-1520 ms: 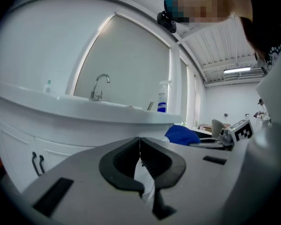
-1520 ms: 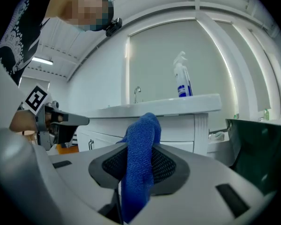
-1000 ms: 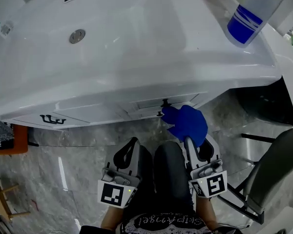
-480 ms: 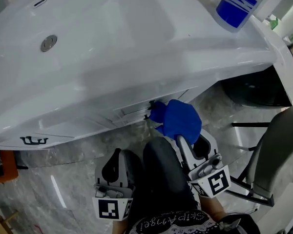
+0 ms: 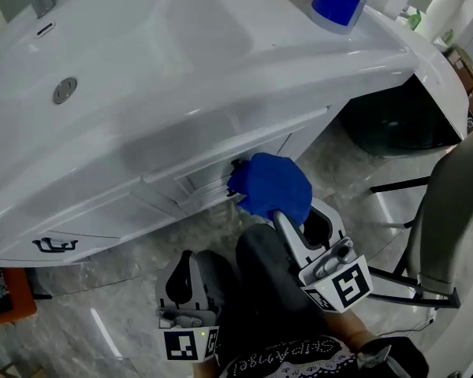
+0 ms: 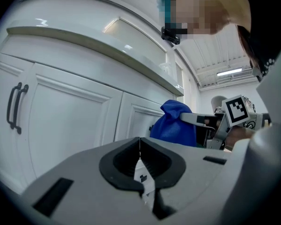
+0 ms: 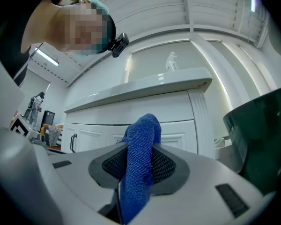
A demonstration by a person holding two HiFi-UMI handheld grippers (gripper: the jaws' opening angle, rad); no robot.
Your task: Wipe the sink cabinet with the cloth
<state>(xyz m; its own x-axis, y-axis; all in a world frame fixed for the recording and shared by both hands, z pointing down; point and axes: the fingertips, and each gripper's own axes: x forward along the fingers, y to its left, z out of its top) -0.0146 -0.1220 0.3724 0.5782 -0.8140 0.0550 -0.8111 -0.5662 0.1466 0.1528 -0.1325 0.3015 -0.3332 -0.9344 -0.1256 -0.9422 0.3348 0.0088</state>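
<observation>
Reference landmark: the front of the sink cabinet (image 5: 102,219), under the overhanging rim of the white basin (image 5: 181,38)

1. Right claw (image 5: 290,228): clamped on the blue cloth (image 5: 270,183). In the right gripper view a fold of cloth runs up through the closed jaws and rises beyond the tips.
2. Cloth position: bunched ahead of the right claw, between the claw tips and the cabinet front. In the head view its far edge meets the front panel just beside a small dark knob (image 5: 238,166); contact looks likely, though the bunch hides the exact spot.
3. Left claw (image 6: 139,156): jaws pressed together with nothing between them. It hangs lower than the right claw and well apart from the cabinet front.
4. Governing relation: the cabinet front runs side to side across the person, and the right claw points into it nearly square-on. Most of the front lies to the person's left of the cloth, out toward the dark door handle (image 5: 49,245). The wiping stroke should therefore run along the front, not into it, and falls to the right claw as the nearer one
</observation>
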